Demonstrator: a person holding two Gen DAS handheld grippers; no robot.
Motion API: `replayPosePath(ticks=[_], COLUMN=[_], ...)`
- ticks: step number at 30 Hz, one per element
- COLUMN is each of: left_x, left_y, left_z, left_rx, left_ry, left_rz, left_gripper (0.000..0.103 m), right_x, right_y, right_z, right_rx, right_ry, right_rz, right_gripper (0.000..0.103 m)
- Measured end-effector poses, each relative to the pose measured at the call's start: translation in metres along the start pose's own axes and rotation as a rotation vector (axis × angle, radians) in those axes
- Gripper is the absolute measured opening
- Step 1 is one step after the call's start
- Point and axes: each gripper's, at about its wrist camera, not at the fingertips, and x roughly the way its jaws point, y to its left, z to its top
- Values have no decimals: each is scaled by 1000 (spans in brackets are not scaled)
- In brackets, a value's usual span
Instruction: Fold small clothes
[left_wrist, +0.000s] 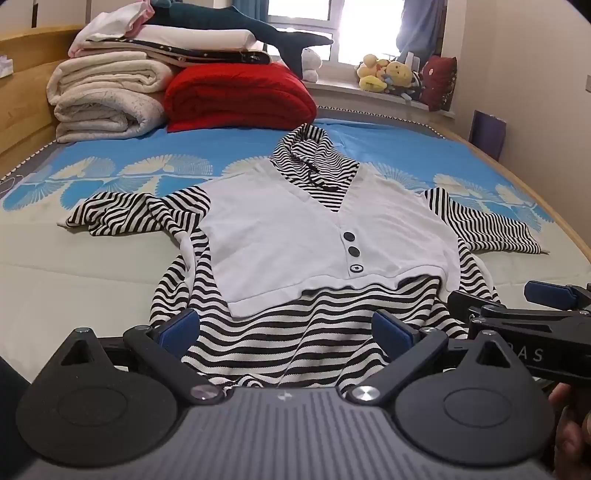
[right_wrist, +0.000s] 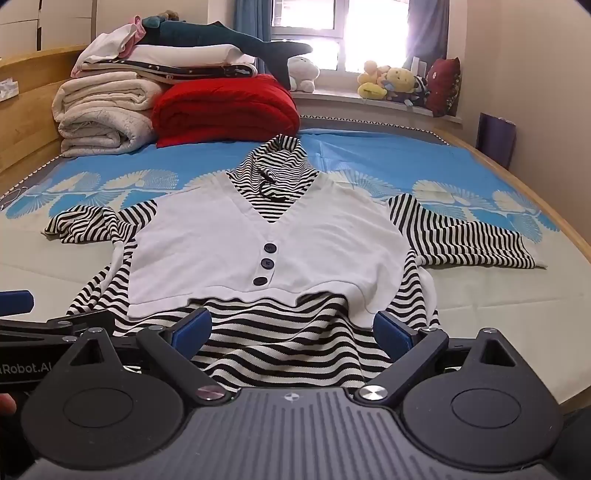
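Observation:
A small top (left_wrist: 288, 240) (right_wrist: 258, 254) lies spread face up on the bed, with a white buttoned vest front over black-and-white striped cloth. Its striped sleeves reach out left and right, and its striped hood points toward the window. My left gripper (left_wrist: 291, 326) stands open over the striped hem, nothing pinched between its blue pads. My right gripper (right_wrist: 293, 328) is open too, hovering over the same hem, a little to the right. Each gripper shows at the edge of the other's view.
Folded cream quilts (left_wrist: 107, 96), a red blanket (left_wrist: 236, 98) and a stack of bedding sit at the bed's far left. Plush toys (left_wrist: 391, 74) line the windowsill. The wooden bed frame (left_wrist: 546, 206) runs along the right. A hand shows at the lower right of the left wrist view.

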Motion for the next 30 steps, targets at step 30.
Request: replayPosePath(ticks=[30], left_x=[1], left_y=[0], left_z=[0], left_rx=[1], left_ry=[-1], left_rz=[-1], left_gripper=[100], right_x=[1], right_y=[-3], right_z=[0], right_rx=[7], right_ry=[10], right_rz=[8], right_gripper=[95])
